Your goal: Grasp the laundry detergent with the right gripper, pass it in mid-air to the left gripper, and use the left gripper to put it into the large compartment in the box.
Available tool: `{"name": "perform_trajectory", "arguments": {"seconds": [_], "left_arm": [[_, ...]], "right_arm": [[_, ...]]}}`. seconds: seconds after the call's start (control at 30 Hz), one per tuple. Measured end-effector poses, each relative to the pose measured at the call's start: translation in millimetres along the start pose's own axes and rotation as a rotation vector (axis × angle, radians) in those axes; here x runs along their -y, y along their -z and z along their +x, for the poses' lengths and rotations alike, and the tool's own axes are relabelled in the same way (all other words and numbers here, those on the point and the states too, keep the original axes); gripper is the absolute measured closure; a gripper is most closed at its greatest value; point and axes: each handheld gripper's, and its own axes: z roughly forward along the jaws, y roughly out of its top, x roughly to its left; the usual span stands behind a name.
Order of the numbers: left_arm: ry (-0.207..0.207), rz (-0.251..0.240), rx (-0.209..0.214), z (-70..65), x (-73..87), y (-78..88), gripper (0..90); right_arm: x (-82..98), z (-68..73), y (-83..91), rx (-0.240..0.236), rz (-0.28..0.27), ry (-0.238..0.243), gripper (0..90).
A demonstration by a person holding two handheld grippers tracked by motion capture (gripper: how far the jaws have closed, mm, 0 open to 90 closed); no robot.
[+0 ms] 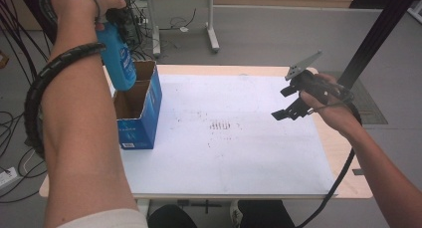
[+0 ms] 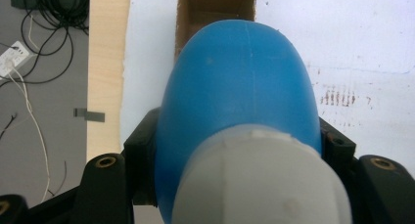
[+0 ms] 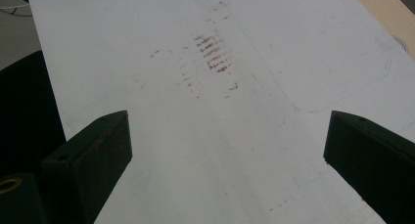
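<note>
Overhead, the left gripper (image 1: 110,20) hangs high with a blue bottle (image 1: 118,56) clamped between its fingers, base pointing down. The bottle hovers right over the open cardboard box (image 1: 139,106) at the left end of the counter (image 1: 249,158), its base level with the box rim but not yet inside. So the pick-up looks done; lowering it into a compartment and letting go is what remains, as I judge it. The right gripper (image 1: 286,102) waits well off to the other side above the white sheet, fingers spread wide with nothing between them.

From the left gripper view, the bottle (image 2: 240,101) sits squeezed between the two fingers (image 2: 142,160), which press on its sides just beyond the pale cap (image 2: 262,180). It is smooth, rounded blue plastic with a faint seam down the middle. Past its far end shows an open compartment of the box (image 2: 215,9).

From the right gripper view, the fingers (image 3: 93,155) stand far apart over bare white sheet (image 3: 274,48) marked with brownish smudges.
</note>
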Motion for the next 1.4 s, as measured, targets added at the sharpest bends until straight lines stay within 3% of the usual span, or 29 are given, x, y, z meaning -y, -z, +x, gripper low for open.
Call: {"name": "perform_trajectory", "arguments": {"seconds": [0.47, 0.83, 1.17, 1.4], "left_arm": [[0.002, 0.004, 0.004, 1.7, 1.0, -7.6, 37.2], [0.009, 0.012, 0.005, 9.9, 6.7, -25.7, 37.2], [0.017, 0.017, 0.012, 13.8, 12.0, -54.3, 37.2], [0.005, 0.034, 0.017, 15.2, 16.7, -88.9, 37.2]], "right_arm": [[-2.4, 1.7, -1.9, 0.003, 0.018, 0.009, 4.0], [-4.3, 4.2, -2.5, 0.004, 0.032, 0.024, 4.2], [-7.6, 7.2, -3.7, 0.007, 0.043, 0.035, 4.2], [-7.5, 6.8, -4.5, 0.007, 0.05, 0.033, 4.2]]}}
